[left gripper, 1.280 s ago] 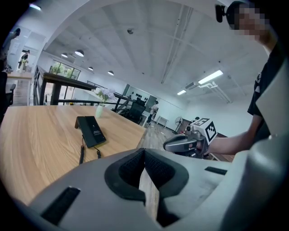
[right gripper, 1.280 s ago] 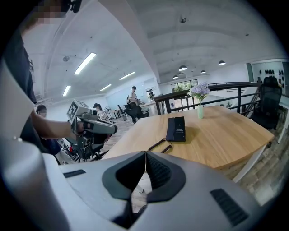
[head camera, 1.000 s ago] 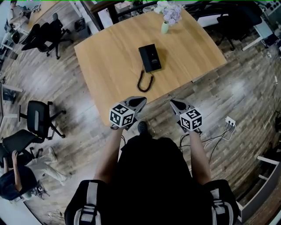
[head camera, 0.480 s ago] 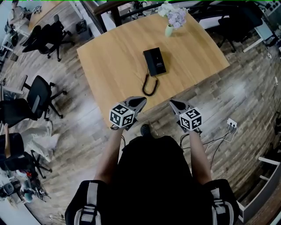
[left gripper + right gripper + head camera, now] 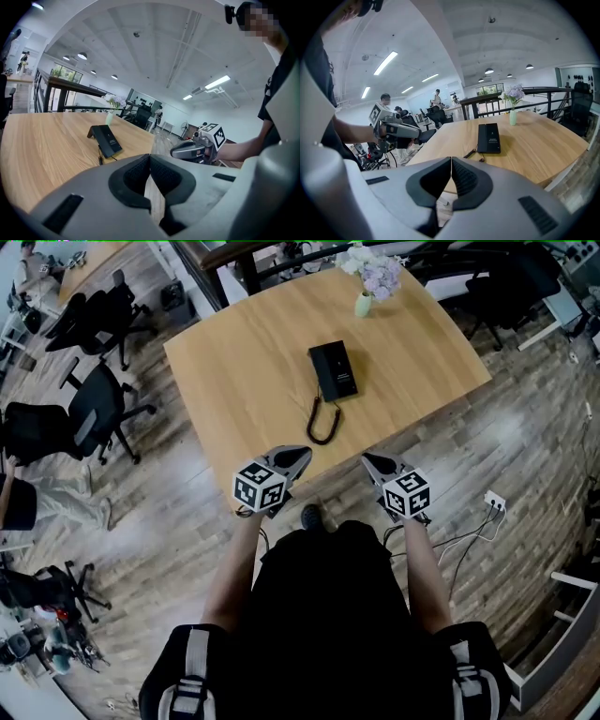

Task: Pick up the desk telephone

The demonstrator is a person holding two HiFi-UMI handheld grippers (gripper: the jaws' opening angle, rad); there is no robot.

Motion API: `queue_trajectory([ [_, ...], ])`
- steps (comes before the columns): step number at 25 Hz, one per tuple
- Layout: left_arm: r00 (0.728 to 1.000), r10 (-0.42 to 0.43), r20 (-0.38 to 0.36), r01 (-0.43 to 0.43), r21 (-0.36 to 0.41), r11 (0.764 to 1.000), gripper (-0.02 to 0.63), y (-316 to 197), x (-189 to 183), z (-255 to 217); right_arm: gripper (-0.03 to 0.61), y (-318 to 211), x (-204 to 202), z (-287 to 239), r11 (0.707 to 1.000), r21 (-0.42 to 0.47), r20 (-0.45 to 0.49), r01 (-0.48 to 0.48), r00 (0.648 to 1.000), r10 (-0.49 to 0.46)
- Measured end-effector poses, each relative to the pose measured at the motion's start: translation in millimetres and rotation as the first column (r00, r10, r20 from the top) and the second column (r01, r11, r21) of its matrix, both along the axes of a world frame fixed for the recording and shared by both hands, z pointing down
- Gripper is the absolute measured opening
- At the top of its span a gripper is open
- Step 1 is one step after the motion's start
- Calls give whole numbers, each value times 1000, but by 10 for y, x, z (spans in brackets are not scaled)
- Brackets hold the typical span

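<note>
A black desk telephone (image 5: 333,370) lies on the wooden table (image 5: 244,362), with its coiled cord (image 5: 321,425) curling toward the near edge. The telephone (image 5: 106,139) sits well ahead in the left gripper view, and likewise the telephone (image 5: 489,138) in the right gripper view. My left gripper (image 5: 302,457) hovers at the table's near edge, jaws shut with nothing between them. Just off that edge, my right gripper (image 5: 369,461) is over the floor, shut and empty too. Both are well short of the telephone.
A small vase of pale flowers (image 5: 367,276) stands at the table's far side. Black office chairs (image 5: 98,413) stand on the wood floor to the left. A power strip with cables (image 5: 492,502) lies on the floor to the right. More desks stand beyond.
The table and telephone have shifted slightly right and nearer in the head view as I walked up. Chairs at left slid through the view. Both grippers stay shut.
</note>
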State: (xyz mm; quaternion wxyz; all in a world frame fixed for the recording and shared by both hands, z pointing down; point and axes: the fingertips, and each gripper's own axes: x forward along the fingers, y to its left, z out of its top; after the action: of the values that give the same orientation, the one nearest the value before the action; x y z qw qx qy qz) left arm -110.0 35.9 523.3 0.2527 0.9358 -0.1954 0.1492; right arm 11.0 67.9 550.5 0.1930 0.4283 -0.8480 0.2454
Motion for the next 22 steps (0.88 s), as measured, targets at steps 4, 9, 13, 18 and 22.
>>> queue_trajectory([
  [4,1000,4,-1,-4,3,1000,21,2,-10,12,23,22,7,28,1000,-4,-2,-8,1000,8],
  [9,1000,-2,-5,2,1,1000,21,-2,-55,22,23,44,-15,32,1000,-5,-6,-9,1000,9],
  [13,1000,-5,-8,5,-1,1000,21,6,-59,16,23,64,-11,31,1000,-7,-9,-8,1000,8],
  [18,1000,-18,-3,18,2,1000,21,0,-67,32,23,58,22,68,1000,-12,-9,-1,1000,1],
  [22,999,-40,-5,40,7,999,21,-62,-95,20,23,-18,-8,40,1000,-4,-11,23,1000,-23],
])
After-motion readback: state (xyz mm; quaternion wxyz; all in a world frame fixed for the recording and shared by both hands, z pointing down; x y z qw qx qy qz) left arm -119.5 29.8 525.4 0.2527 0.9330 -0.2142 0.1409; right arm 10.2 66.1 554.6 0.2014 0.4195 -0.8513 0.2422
